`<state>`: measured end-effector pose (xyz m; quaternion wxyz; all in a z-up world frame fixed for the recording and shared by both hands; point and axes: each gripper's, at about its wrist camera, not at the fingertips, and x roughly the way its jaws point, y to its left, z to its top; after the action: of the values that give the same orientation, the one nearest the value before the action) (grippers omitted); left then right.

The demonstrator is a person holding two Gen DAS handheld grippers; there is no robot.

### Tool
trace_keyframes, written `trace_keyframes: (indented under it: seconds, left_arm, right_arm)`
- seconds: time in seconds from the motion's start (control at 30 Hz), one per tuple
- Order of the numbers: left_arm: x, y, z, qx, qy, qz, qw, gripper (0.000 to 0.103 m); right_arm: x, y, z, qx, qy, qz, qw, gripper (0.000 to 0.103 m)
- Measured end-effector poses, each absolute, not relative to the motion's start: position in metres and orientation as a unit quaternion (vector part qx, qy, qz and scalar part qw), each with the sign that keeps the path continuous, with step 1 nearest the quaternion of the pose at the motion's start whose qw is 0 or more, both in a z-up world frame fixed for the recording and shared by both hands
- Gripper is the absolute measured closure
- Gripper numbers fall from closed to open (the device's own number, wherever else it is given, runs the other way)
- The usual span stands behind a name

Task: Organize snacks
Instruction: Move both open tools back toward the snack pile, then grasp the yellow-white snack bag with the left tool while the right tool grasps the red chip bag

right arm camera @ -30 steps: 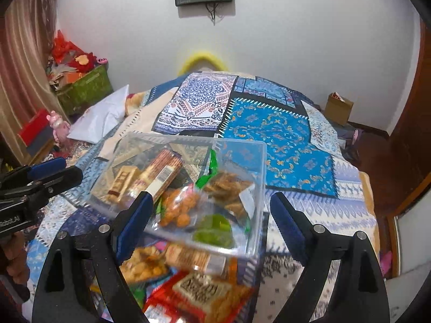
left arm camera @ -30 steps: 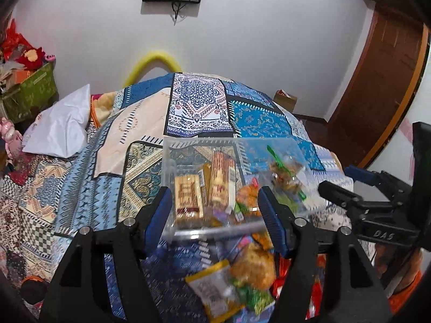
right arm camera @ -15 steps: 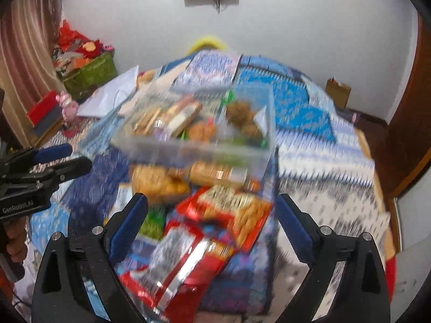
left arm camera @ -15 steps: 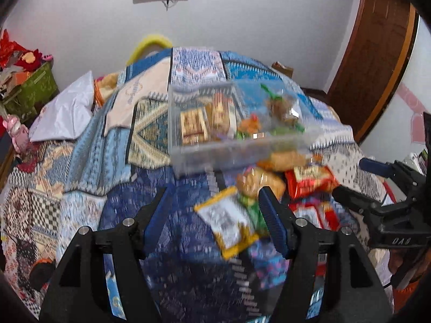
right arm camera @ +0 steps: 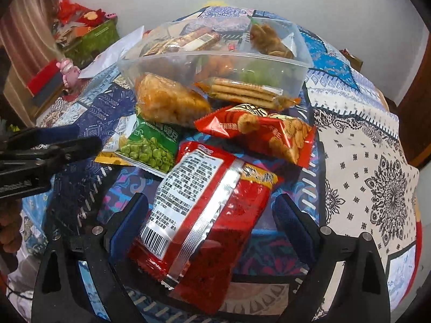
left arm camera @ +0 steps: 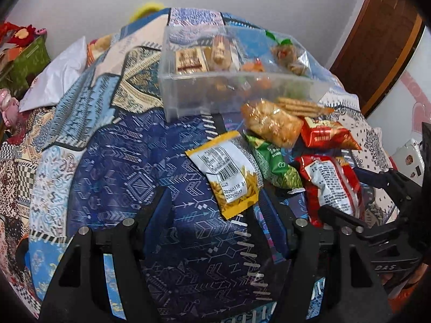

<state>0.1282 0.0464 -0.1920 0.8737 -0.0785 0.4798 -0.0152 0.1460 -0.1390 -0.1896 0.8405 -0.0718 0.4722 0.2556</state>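
A clear plastic box with several snacks in it stands on the quilted bed. In front of it lie loose packets: a yellow packet, a green pea packet, an orange puff bag, a biscuit sleeve, a red cracker bag and a large red bag. My left gripper is open, just short of the yellow packet. My right gripper is open, its fingers on either side of the large red bag.
A white pillow and a green box sit at the far left. A wooden door is at the right. The quilt's white patterned patch lies right of the packets.
Both grippers have drawn back and dipped lower toward the bed. The box has receded in view and the loose packets now fill the foreground. The large red bag now lies between the right fingers.
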Motion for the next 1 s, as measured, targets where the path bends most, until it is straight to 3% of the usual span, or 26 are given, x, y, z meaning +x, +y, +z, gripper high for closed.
trace_keyframes:
  seconds: [0.07,0.13,0.2,0.77,1.0]
  left_arm:
    - [0.132,0.043,-0.197,-0.080,0.485,-0.021,0.870,0.036]
    - [0.136,0.040,-0.202,-0.079,0.489,-0.026,0.868,0.036]
    - [0.142,0.037,-0.208,-0.078,0.496,-0.026,0.864,0.036]
    - [0.181,0.023,-0.225,-0.071,0.493,0.004,0.867,0.030]
    - [0.171,0.032,-0.222,-0.078,0.482,0.000,0.873,0.050]
  right_arm:
    - [0.148,-0.149,-0.191,-0.056,0.473,0.261,0.840,0.015]
    - [0.148,-0.156,-0.193,-0.041,0.479,0.272,0.834,0.031]
    - [0.149,-0.160,-0.193,-0.036,0.477,0.269,0.836,0.038]
    - [0.146,-0.177,-0.187,-0.014,0.459,0.264,0.849,0.040]
    - [0.142,-0.179,-0.175,-0.004,0.448,0.271,0.852,0.040]
